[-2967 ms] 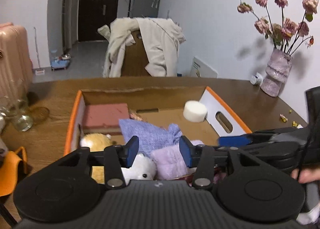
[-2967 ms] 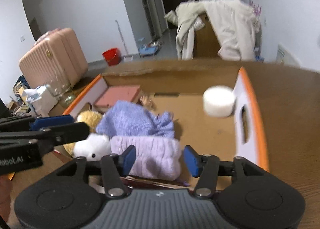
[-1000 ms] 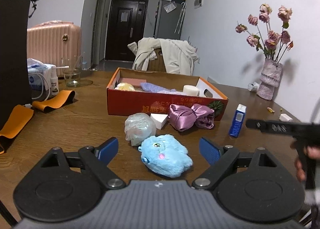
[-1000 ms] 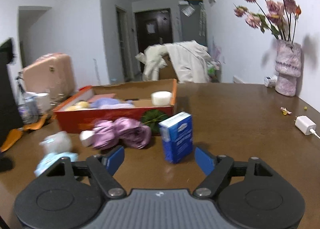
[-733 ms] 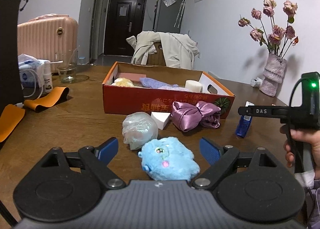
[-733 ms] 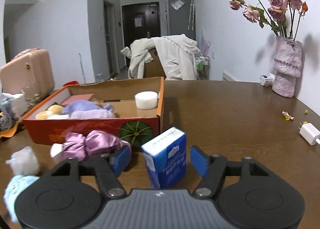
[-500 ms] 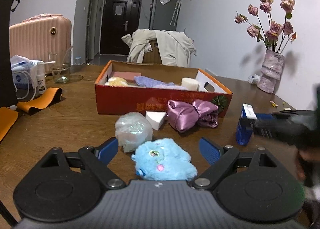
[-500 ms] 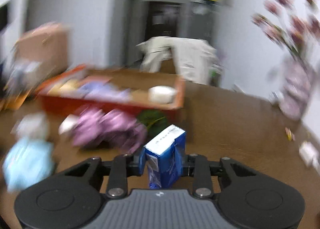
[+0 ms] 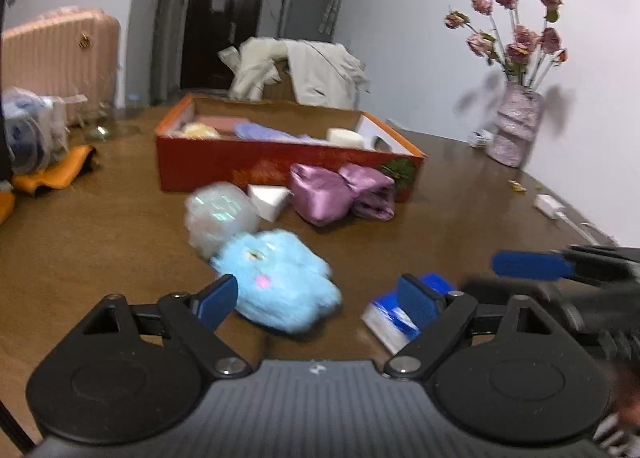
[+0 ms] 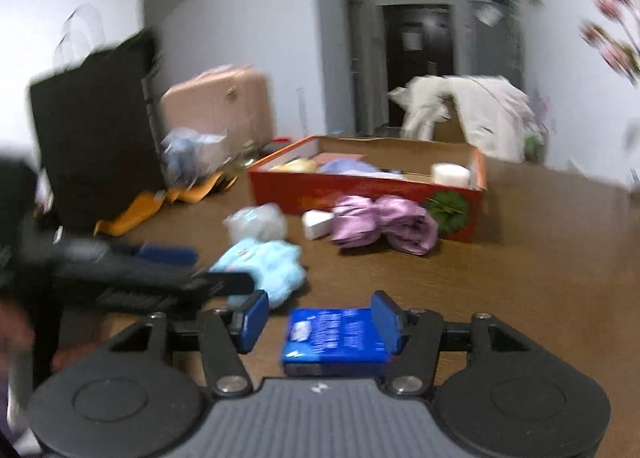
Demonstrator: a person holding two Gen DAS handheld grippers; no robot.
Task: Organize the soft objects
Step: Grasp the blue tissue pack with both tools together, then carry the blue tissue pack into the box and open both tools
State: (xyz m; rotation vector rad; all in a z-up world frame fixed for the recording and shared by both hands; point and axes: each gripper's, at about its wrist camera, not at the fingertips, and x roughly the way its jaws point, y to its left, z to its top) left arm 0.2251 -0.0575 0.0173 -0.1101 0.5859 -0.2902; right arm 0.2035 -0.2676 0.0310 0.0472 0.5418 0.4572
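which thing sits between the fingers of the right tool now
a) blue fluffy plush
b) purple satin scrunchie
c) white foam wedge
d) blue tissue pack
d: in the right wrist view the blue tissue pack lies flat on the table between the open fingers of the right tool; the plush, scrunchie and wedge lie farther off.

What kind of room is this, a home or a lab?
Most likely a lived-in home: a wooden dining table with a vase of dried roses, a coat draped over a chair, and a pink suitcase near the entry door.

Blurred blue plush, seemingly tabletop.
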